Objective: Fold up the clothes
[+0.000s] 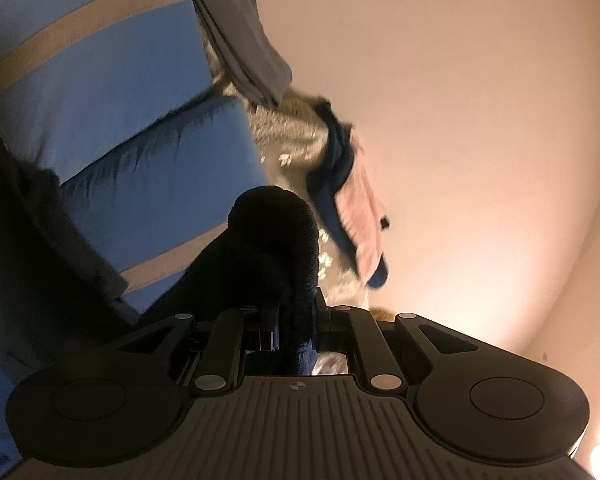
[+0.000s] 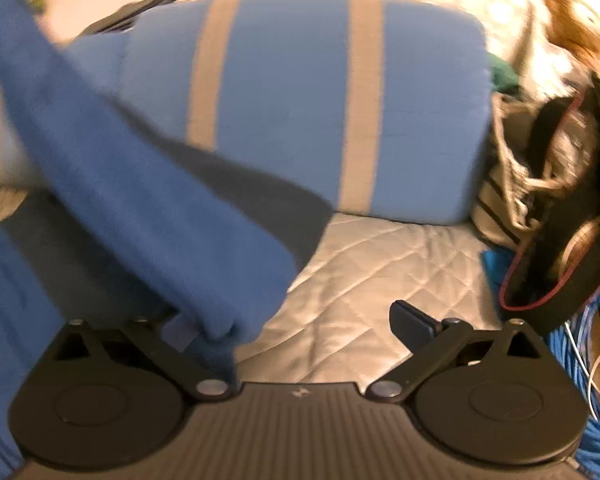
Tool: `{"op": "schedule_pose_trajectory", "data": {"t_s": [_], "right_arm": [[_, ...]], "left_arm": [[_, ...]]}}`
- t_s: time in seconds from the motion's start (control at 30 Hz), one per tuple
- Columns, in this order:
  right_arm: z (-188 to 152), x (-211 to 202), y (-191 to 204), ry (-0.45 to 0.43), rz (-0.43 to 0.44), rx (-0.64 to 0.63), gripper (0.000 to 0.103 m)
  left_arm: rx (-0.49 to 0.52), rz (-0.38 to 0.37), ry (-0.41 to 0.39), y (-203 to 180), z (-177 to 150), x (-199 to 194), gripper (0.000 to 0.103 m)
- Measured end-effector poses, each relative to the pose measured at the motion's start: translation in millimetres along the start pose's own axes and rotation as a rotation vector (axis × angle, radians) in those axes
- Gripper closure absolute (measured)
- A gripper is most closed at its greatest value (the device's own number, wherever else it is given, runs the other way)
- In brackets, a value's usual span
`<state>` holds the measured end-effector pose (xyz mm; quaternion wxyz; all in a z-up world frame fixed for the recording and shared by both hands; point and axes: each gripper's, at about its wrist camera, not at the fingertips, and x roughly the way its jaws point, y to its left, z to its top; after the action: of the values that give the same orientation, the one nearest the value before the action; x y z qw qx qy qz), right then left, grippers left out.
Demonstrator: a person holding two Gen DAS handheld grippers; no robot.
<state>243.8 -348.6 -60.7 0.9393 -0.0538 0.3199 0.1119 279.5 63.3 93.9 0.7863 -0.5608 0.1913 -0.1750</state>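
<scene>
Blue fleece garment (image 2: pixel 140 184) runs diagonally, upper left to lower right; your left tongs (image 1: pixel 296 320) pinch one dark bunch of it, your right tongs (image 2: pixel 300 324) hang wide, released.

Left gripper (image 1: pixel 296 322): matt black plastic, ribbed base, dull metal rivets; clamped on dark cloth (image 1: pixel 274 240), fuzzy, fleece-like, centre frame. Pillow (image 1: pixel 100 80) upper left: smooth matt blue fabric w/ tan woven bands. Wall (image 1: pixel 460 120) right: smooth matt paint. Right gripper (image 2: pixel 300 320): same matt plastic, jaws wide. Blue garment (image 2: pixel 140 200) left: soft napped cloth, draped over left finger. Quilt (image 2: pixel 380 272) lower centre: grey, diamond-stitched, slight sheen. Cables (image 2: pixel 596 344) lower right: glossy blue plastic.
</scene>
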Motion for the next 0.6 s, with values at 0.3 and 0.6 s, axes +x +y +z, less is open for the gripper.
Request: {"op": "schedule_pose_trajectory", "data": {"t_s": [0.3,0.6], "right_arm": [[-10,13,30,0.026,0.045,-0.106,0.001],[0,60,70,0.062,0.054,-0.171,0.0]], "left_arm": [[-0.025,0.012,-0.109,-20,31,0,0.09],[-0.024,0.055,-0.113,-21,46,-1,0.09]]}}
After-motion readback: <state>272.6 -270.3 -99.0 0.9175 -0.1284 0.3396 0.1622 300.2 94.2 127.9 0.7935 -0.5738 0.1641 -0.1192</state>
